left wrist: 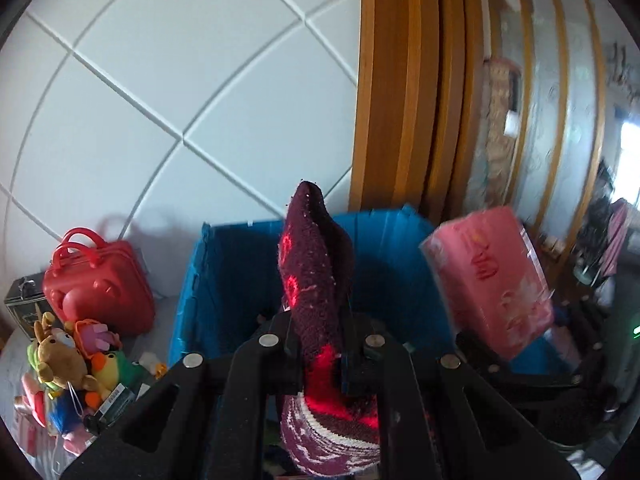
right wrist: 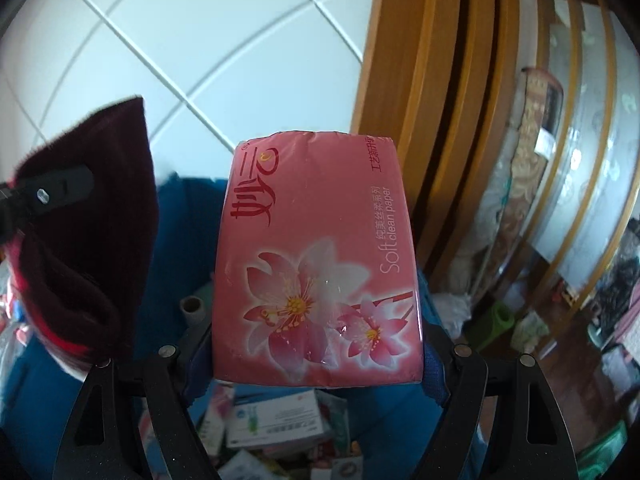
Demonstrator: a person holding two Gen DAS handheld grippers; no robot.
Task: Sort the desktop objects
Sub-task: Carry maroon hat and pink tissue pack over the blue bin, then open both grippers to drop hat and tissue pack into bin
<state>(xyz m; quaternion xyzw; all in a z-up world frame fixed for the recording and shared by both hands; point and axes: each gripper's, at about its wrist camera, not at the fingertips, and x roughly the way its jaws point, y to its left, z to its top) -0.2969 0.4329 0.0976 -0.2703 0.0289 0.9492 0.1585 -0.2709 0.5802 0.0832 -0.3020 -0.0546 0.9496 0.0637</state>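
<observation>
Blue plastic bin (left wrist: 224,280) sits below and ahead of both tools, against a white tiled wall (left wrist: 160,80). Over its near edge, the left hand-held gripper (left wrist: 320,354) has its fingers pressed together on a dark maroon sock (left wrist: 316,272) with red patterns, standing upright. Right of the bin's centre, the right hand-held gripper (right wrist: 316,360) pinches a pink tissue pack (right wrist: 316,256) printed with flowers. Left of the bin lie a red toy suitcase (left wrist: 100,284) and plush toys (left wrist: 76,364).
</observation>
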